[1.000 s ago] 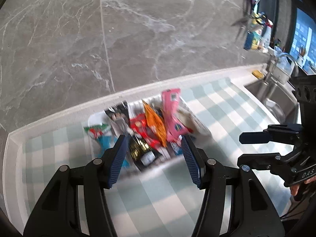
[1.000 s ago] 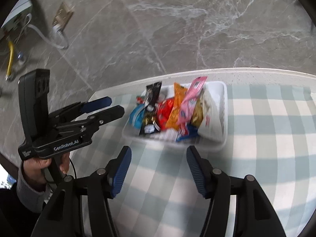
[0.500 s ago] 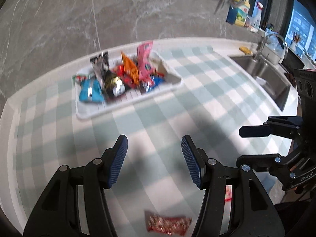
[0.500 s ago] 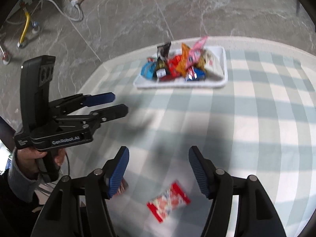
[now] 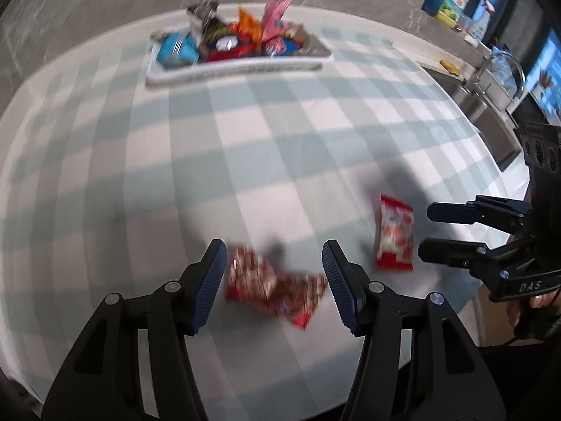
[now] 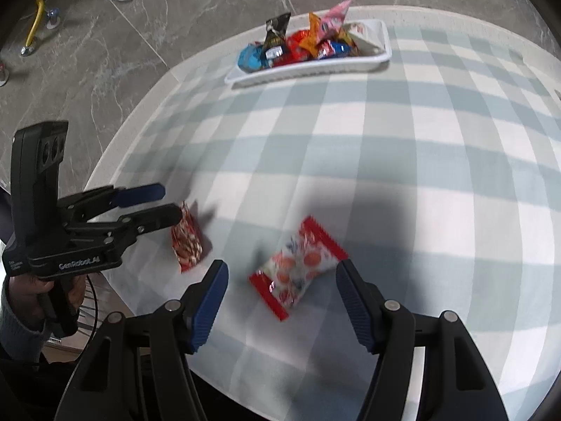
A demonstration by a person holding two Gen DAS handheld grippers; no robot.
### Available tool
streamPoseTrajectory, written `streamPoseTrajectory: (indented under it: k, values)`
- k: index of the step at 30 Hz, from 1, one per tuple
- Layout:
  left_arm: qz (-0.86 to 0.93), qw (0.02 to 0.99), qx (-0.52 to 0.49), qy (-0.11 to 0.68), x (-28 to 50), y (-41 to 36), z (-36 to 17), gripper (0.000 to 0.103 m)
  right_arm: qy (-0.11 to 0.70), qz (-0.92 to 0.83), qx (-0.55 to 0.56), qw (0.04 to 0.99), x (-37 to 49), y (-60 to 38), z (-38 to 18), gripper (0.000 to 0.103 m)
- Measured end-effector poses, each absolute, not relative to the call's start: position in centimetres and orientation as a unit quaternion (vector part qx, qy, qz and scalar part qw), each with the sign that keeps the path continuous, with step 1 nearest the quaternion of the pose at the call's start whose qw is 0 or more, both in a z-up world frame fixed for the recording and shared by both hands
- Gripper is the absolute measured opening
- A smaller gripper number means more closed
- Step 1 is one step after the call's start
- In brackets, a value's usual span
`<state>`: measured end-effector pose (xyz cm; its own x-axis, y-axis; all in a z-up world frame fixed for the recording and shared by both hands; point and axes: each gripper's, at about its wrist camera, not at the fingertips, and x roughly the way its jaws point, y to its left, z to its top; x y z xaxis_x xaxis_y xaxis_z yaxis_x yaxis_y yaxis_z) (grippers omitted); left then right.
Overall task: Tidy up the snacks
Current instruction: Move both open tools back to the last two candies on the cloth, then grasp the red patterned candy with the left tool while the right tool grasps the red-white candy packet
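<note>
Snack pkt, red speckled (image 5: 271, 289), lies on checked worktop (image 5: 245, 140) btwn left claw (image 5: 273, 280) pads, claw open, no contact. Right wrist view: red/white snack pkt (image 6: 298, 266) flat btwn right claw (image 6: 280, 298), also open, not touching; tray w/ snacks (image 6: 380, 40) at far edge.

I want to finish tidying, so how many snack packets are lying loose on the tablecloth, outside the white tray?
2. A red speckled packet lies between the left gripper's fingers; a red-and-white packet lies between the right gripper's fingers. Neither is gripped.
</note>
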<state>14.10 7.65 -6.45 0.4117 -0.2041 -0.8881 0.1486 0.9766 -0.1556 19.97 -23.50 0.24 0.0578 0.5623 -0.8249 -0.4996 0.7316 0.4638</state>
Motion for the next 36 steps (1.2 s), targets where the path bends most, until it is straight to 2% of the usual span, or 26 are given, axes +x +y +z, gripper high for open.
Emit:
streamPoseTrajectory:
  k: [17,29,32,34,35,36]
  values:
    - [-0.092,0.811,-0.100,0.570,14.3,8.4,-9.8,0.055,0.596,0.348,0.019,0.723,19.5,-22.4,-1.7,0.070]
    - [-0.105,0.824,-0.027,0.556,15.5,5.8,-10.3,0.056,0.579,0.359,-0.026,0.731,19.5,-20.5,-1.6,0.069]
    - [-0.107,0.831,0.018,0.546,14.9,4.8,-10.5,0.055,0.565,0.357,-0.057,0.742,18.9,-20.3,-1.5,0.061]
    - [-0.111,0.836,0.042,0.536,14.6,4.1,-10.5,0.045,0.557,0.355,-0.071,0.747,18.6,-20.4,-1.5,0.049]
    - [-0.114,0.837,0.048,0.533,14.0,4.1,-10.5,0.036,0.556,0.356,-0.071,0.748,18.7,-20.6,-1.5,0.039]
    - [-0.120,0.839,0.056,0.528,13.7,3.8,-10.5,0.031,0.556,0.358,-0.068,0.747,18.7,-20.8,-1.5,0.037]
